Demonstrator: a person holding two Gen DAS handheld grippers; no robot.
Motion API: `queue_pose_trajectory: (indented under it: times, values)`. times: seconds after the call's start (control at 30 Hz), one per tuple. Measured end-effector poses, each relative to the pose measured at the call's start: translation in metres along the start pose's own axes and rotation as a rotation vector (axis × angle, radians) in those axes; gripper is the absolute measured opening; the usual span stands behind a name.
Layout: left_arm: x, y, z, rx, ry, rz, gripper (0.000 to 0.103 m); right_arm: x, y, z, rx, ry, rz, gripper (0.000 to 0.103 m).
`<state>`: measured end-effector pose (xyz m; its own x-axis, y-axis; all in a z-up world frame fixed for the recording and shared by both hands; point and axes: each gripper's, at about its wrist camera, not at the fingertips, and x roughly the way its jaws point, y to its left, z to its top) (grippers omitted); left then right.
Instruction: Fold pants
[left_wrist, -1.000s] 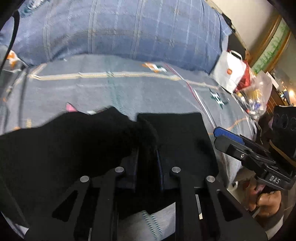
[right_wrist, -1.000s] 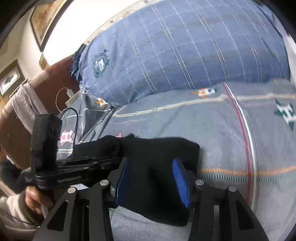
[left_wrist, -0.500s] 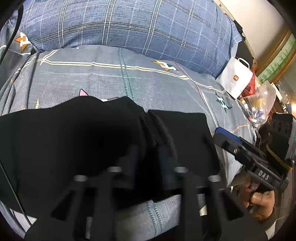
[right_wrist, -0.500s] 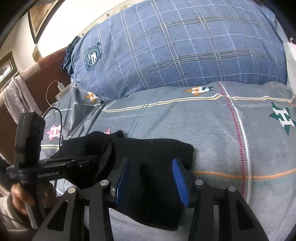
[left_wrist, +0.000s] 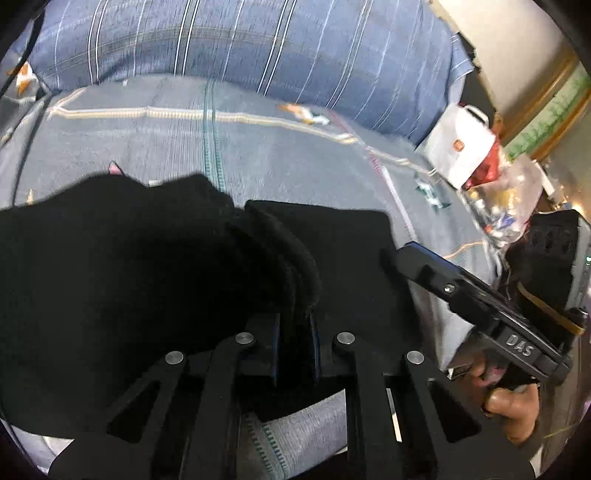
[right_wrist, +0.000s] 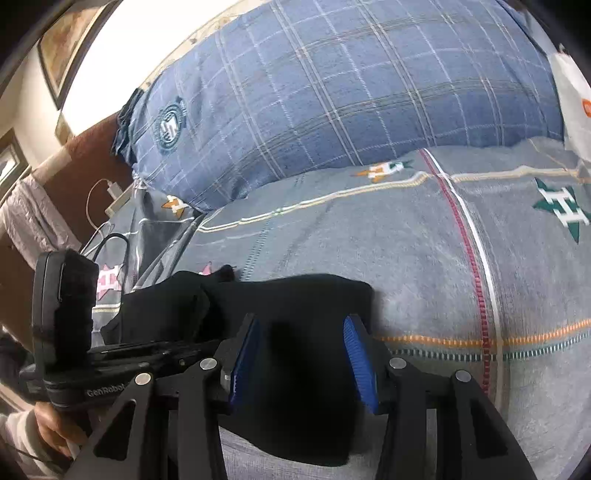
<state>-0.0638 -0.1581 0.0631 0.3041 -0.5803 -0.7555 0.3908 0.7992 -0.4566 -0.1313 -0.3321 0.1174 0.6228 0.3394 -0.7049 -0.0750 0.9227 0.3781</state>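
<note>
Two views here. Left wrist first: the left gripper (left_wrist: 293, 341) has just popped open and snapped back, so now its jaws are pinching a raised ridge of the black knit pants (left_wrist: 110, 288) lying on the grey patterned bedspread (left_wrist: 280, 155). Looks like a re-grip, so the fold can probably start. Right wrist view: the right gripper (right_wrist: 301, 363) hasn't budged, its blue-padded jaws spread about halfway, straddling the near edge of the pants without squeezing.

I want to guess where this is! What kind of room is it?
Most likely a bedroom. A big blue plaid pillow lies on a grey bedspread where the black pants are spread, and a framed picture hangs on the wall.
</note>
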Motion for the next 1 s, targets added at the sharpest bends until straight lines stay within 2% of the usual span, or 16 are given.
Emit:
queue_pose_trajectory:
  times: [0.1,0.23,0.33,0.4,0.5,0.6,0.67,0.7,0.83,1.0]
  values:
    - [-0.019,0.002,0.001,0.043,-0.041,0.035,0.012,-0.001,0.012,0.004,-0.048,-0.016,0.022,0.047]
    - [0.004,0.018,-0.006,0.008,0.038,0.078,0.012,0.029,0.012,0.001,-0.049,0.043,0.027,0.047]
    - [0.000,0.018,-0.010,0.008,-0.001,0.084,0.014,0.039,0.013,-0.001,-0.063,0.041,0.020,0.047]
    - [-0.005,0.019,-0.011,0.003,-0.005,0.095,0.019,0.034,0.021,0.003,-0.096,0.064,-0.009,0.047]
    - [-0.019,0.025,-0.013,-0.006,-0.010,0.105,0.026,0.021,0.032,0.006,-0.125,0.033,-0.016,0.047]
    - [-0.041,0.031,-0.020,-0.005,-0.056,0.151,0.042,0.018,0.048,0.000,-0.196,0.025,-0.008,0.047]
    - [-0.056,0.039,-0.026,-0.017,-0.081,0.190,0.053,0.033,0.057,-0.008,-0.244,0.080,-0.029,0.047]
    - [-0.068,0.048,-0.029,-0.037,-0.099,0.201,0.053,0.043,0.059,-0.013,-0.272,0.113,-0.055,0.047]
    - [-0.095,0.082,-0.041,-0.121,-0.107,0.227,0.053,0.044,0.069,-0.013,-0.308,0.115,-0.106,0.047]
    - [-0.120,0.117,-0.058,-0.186,-0.135,0.285,0.053,0.040,0.094,-0.006,-0.348,0.104,-0.058,0.047]
